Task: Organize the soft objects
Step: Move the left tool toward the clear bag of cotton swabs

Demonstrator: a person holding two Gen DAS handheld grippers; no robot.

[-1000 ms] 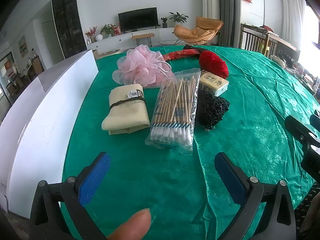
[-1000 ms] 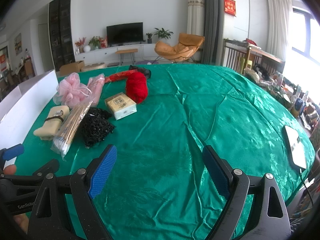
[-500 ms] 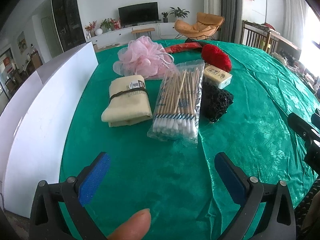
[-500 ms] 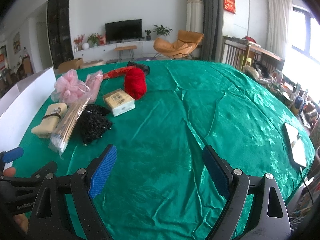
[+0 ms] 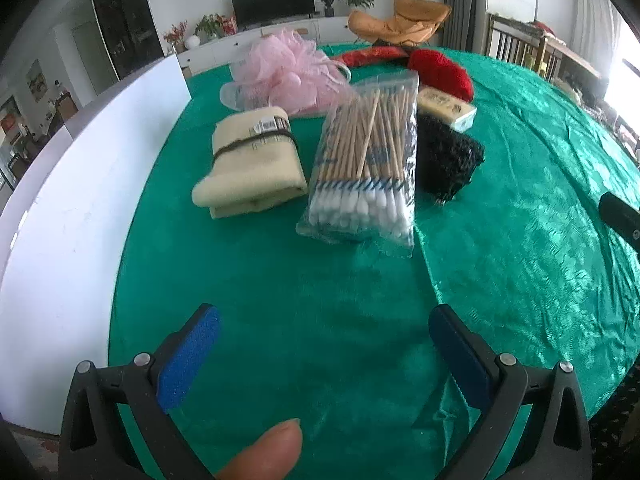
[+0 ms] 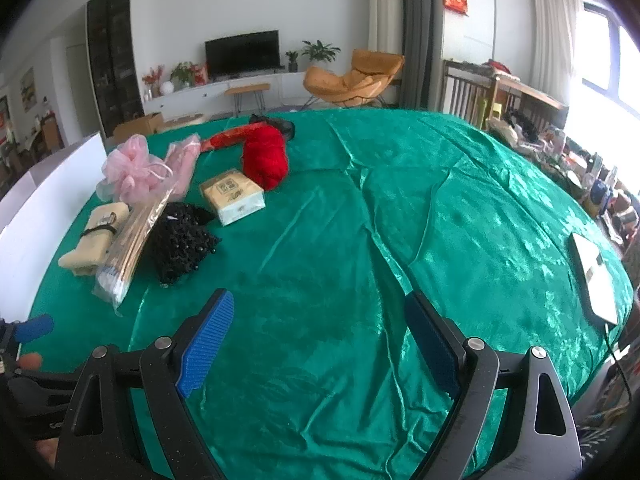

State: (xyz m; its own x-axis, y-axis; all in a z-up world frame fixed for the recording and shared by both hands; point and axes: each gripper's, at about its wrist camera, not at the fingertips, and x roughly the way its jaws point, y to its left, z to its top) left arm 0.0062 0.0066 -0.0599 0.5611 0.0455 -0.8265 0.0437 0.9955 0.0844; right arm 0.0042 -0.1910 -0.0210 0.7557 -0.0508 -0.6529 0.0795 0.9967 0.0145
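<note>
Cotton swabs [image 5: 362, 168], bagged, lie on the green table [image 5: 520, 240] straight ahead of the left tongs [image 5: 324, 344], long axis pointing away; right tongs [image 6: 320, 328] farther. Both stand apart, empty.

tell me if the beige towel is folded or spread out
Folded. The beige towel lies as a compact stacked bundle on the green tablecloth, with a dark band wrapped around it holding the layers together.
</note>
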